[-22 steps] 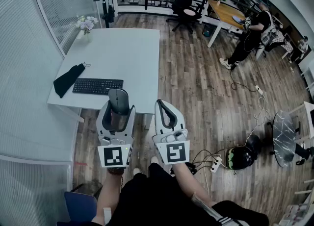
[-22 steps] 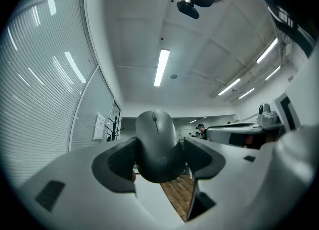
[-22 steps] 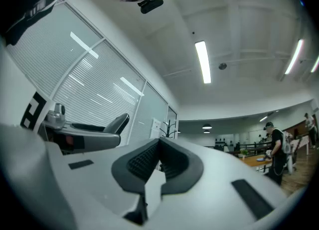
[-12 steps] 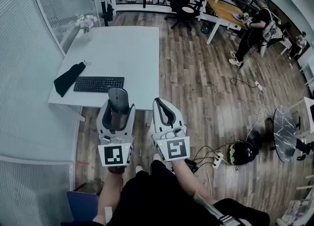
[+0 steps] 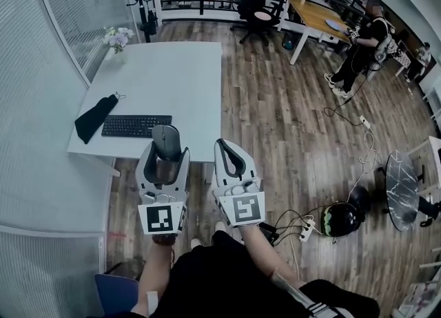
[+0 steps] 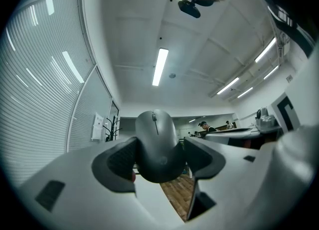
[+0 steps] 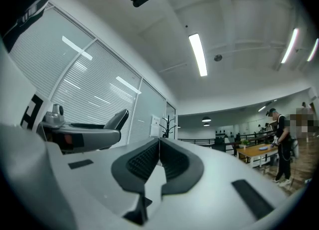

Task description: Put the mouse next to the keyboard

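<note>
A dark grey mouse (image 5: 166,141) (image 6: 156,144) is clamped between the jaws of my left gripper (image 5: 165,152) (image 6: 159,156), held in the air just in front of the near edge of the white table (image 5: 169,75). A black keyboard (image 5: 136,125) lies near that edge, up and to the left of the mouse. My right gripper (image 5: 232,159) (image 7: 159,161) hangs beside the left one over the wooden floor, its pads pressed together with nothing between them. Both gripper views tilt up toward the ceiling.
A black cloth (image 5: 94,118) lies left of the keyboard. A small vase of flowers (image 5: 114,37) stands at the table's far left corner. Glass walls with blinds run along the left. A person (image 5: 362,46) stands far right by a wooden desk (image 5: 318,16). Cables and a helmet (image 5: 337,219) lie on the floor.
The view has shifted slightly, and the table and keyboard have slid a little left in the frame. Both grippers keep their pose, the mouse still in the left one.
</note>
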`<act>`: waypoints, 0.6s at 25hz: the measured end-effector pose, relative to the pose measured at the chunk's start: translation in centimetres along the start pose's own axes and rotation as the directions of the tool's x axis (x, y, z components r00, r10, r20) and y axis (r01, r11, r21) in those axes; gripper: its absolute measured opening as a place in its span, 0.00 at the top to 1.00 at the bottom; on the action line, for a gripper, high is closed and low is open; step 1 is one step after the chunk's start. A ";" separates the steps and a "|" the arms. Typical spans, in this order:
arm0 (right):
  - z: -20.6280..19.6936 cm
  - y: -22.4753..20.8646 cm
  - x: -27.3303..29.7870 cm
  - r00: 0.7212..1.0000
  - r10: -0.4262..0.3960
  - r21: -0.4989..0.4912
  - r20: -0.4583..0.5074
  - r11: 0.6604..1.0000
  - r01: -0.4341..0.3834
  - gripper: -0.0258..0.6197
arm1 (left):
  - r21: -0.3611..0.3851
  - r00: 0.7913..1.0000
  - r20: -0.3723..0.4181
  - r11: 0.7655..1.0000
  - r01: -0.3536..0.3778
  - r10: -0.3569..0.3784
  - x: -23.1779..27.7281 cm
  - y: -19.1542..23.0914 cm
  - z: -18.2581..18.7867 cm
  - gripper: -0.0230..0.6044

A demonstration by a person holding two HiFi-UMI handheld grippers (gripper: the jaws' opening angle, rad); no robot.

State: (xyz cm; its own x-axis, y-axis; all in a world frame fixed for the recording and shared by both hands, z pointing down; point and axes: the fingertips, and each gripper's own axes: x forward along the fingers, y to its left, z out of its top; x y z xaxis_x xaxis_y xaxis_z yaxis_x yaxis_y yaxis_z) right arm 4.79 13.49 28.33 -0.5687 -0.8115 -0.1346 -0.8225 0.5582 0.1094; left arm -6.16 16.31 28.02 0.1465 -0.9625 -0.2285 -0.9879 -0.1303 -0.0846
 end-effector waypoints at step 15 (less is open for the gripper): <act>-2.0 -7.5 1.8 0.998 0.050 0.056 0.036 0.997 -0.052 0.96 | 0.047 1.000 -0.026 0.999 -0.015 0.016 6.3 -5.2 -1.3 0.48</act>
State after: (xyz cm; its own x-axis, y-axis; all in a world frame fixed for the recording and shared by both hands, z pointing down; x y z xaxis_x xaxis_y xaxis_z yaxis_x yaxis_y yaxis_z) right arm 9.96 7.45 29.18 -0.6092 -0.7759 -0.1640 -0.7913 0.6084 0.0608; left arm -0.20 10.58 28.22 0.1289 -0.9704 -0.2044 -0.9865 -0.1044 -0.1263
